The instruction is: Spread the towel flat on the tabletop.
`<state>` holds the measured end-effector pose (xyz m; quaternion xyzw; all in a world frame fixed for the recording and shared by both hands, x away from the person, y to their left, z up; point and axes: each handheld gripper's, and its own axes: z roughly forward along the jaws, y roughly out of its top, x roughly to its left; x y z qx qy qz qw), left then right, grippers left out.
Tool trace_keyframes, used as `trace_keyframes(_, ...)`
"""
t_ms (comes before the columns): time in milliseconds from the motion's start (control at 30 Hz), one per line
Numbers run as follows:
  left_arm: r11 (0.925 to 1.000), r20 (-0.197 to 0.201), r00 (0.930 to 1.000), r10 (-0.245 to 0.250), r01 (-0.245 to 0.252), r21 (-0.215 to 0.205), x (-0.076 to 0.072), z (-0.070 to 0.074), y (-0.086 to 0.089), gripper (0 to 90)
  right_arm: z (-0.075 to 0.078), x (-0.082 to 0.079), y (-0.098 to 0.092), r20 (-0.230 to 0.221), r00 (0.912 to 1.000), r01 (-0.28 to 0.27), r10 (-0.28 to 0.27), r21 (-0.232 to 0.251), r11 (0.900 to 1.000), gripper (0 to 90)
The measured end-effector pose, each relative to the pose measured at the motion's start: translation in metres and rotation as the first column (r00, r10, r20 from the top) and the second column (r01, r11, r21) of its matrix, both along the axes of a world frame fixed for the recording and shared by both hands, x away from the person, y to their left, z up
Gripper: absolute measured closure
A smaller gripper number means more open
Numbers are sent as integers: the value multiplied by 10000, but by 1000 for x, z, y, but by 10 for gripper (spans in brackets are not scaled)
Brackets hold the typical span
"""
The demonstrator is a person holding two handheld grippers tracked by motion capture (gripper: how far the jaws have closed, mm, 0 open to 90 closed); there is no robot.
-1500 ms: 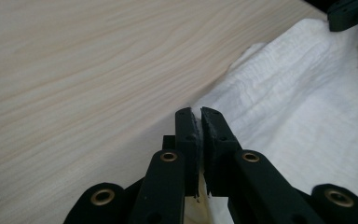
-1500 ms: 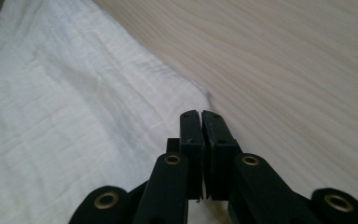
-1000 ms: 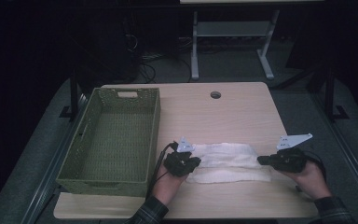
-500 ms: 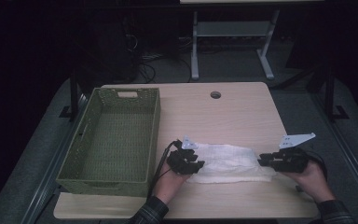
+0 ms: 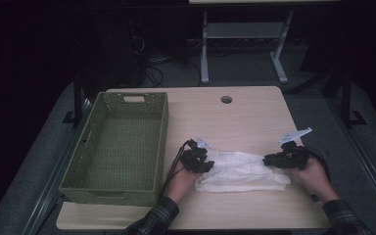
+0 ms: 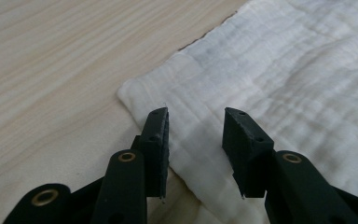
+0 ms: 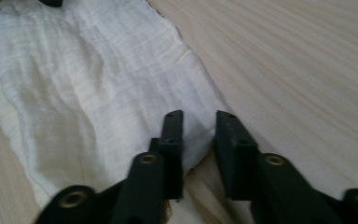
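We see a white cloth [image 5: 242, 170] lying folded and flat on the wooden table [image 5: 254, 117], near its front edge, between the two hands. The left gripper [image 5: 201, 164] sits at the cloth's left end. In the left gripper view its jaws stand apart over that end's corner [image 6: 140, 91], cloth [image 6: 279, 79] beneath the gap, pads not pressing it: released. The right gripper [image 5: 270, 160] sits at the cloth's right end. In the right gripper view its jaws have a narrow gap and have just been closing; the cloth [image 7: 98, 79] edge lies under and between the tips, but we see no pinch, so not grasping. A green woven basket [image 5: 78, 161] stands left of the cloth, just beside the left hand [image 5: 181, 180]. The right hand [image 5: 313, 174] rests on the table.
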<state>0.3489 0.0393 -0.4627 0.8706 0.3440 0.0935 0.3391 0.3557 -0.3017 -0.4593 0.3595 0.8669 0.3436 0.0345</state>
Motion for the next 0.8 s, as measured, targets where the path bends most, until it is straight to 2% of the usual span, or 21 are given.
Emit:
trace_keyframes(67,9999,78,10000,-54,53,89,0,0,0,619,0,-1,1,49,10000,6,-6,-52,10000,879)
trace_keyframes(167,9997,184,9998,-101,97,217,0,0,0,624,4,-3,3,159,9999,12,-14,129,9999,885)
trace_keyframes(200,9994,286,9995,-133,123,328,-1,0,0,628,10,-5,5,504,9986,-160,141,376,9992,888)
trace_keyframes(233,9994,286,9995,-133,123,328,-1,0,0,645,10,-5,5,504,9986,-160,141,376,9992,888)
trace_keyframes(300,9993,317,9995,-45,33,373,0,0,0,677,20,-10,11,929,9949,-439,386,556,9975,888)
trace_keyframes(400,9999,158,9999,70,-72,140,1,0,2,686,28,-16,19,1186,9907,-746,664,656,9951,888)
trace_keyframes(500,9998,221,9998,25,-29,207,1,0,1,688,32,-24,32,1330,9843,-1264,1163,697,9895,888)
trace_keyframes(567,9998,201,9998,74,-77,157,0,-1,1,689,33,-29,44,1350,9782,-1675,1576,655,9837,888)
trace_keyframes(633,9998,250,9997,43,-48,188,0,-1,2,689,31,-32,54,1235,9752,-1919,1836,596,9796,887)
trace_keyframes(733,9996,366,9993,-23,13,268,0,-1,1,691,22,-37,68,963,9652,-2472,2430,342,9684,876)
trace_keyframes(800,9996,376,9993,-27,16,272,0,-1,1,691,19,-40,73,797,9564,-2849,2808,453,9575,792)
